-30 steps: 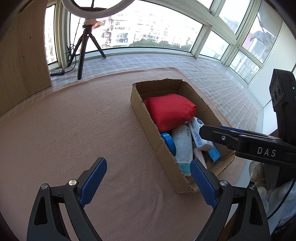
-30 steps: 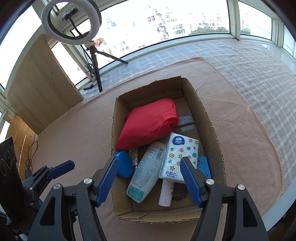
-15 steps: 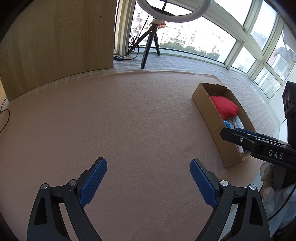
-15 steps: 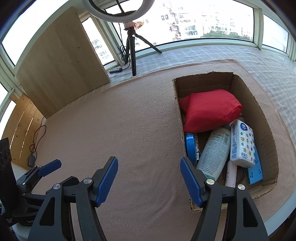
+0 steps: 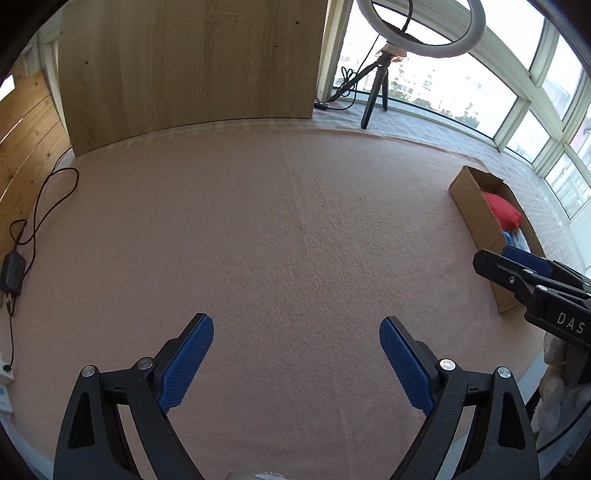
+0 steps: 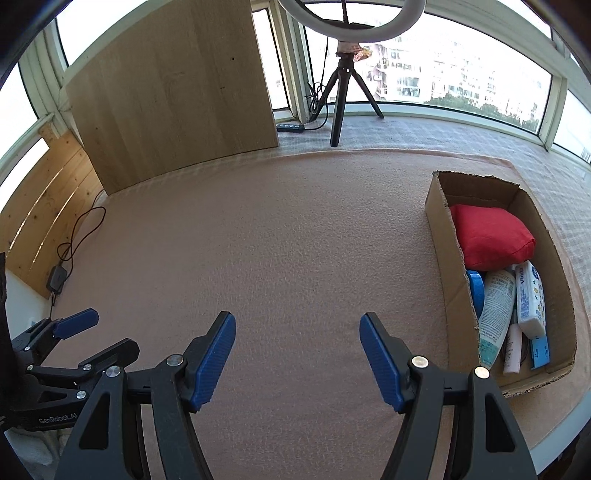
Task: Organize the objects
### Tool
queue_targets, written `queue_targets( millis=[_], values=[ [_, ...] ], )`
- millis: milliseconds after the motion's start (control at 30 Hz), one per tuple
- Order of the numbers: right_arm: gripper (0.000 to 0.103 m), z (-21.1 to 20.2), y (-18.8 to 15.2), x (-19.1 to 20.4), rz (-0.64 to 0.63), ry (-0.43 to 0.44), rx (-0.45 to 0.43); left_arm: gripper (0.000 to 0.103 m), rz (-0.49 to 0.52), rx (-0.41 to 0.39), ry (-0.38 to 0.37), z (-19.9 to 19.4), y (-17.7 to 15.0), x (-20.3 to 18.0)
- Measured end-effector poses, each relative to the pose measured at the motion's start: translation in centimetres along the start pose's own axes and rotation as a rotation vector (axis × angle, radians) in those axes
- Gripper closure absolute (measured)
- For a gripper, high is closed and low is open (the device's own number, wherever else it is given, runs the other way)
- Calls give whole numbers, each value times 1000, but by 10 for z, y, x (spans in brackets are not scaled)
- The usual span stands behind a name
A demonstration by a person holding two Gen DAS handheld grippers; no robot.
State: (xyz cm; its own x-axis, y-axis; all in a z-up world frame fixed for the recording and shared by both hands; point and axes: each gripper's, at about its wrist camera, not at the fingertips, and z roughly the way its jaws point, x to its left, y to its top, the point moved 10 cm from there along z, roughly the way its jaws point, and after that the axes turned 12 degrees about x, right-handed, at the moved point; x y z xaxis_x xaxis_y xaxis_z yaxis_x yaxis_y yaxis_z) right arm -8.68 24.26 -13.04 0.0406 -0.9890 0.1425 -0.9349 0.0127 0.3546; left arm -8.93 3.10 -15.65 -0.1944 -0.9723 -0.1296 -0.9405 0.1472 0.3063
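Objects, among them a red pouch (image 6: 491, 236) and a white bottle (image 6: 495, 314), lie in a cardboard box (image 6: 448, 266) at the desk's (image 6: 295, 240) right, while both the left hand-held gripper (image 5: 295, 365) and right hand-held gripper (image 6: 297, 360) hover wide and empty.

Behind your workspace, along the window wall

You see a wooden panel (image 6: 173, 103) upper left, a ring light (image 6: 351, 18) on its tripod (image 6: 341, 99) top centre, a black cable (image 5: 40, 206) at left.

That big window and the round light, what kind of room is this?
Probably a sunny bay-window nook in a high-up flat, set up for filming. Curved windows show apartment blocks outside, a ring light stands on a tripod, and a cardboard box of household things sits on a pinkish blanket.
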Motion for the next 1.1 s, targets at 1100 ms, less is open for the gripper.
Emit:
queue_targets(
  millis=[1100],
  values=[
    [37,7,-19,33,-52,-29,-8,9,-82,3,68,-4,-15,40]
  ],
)
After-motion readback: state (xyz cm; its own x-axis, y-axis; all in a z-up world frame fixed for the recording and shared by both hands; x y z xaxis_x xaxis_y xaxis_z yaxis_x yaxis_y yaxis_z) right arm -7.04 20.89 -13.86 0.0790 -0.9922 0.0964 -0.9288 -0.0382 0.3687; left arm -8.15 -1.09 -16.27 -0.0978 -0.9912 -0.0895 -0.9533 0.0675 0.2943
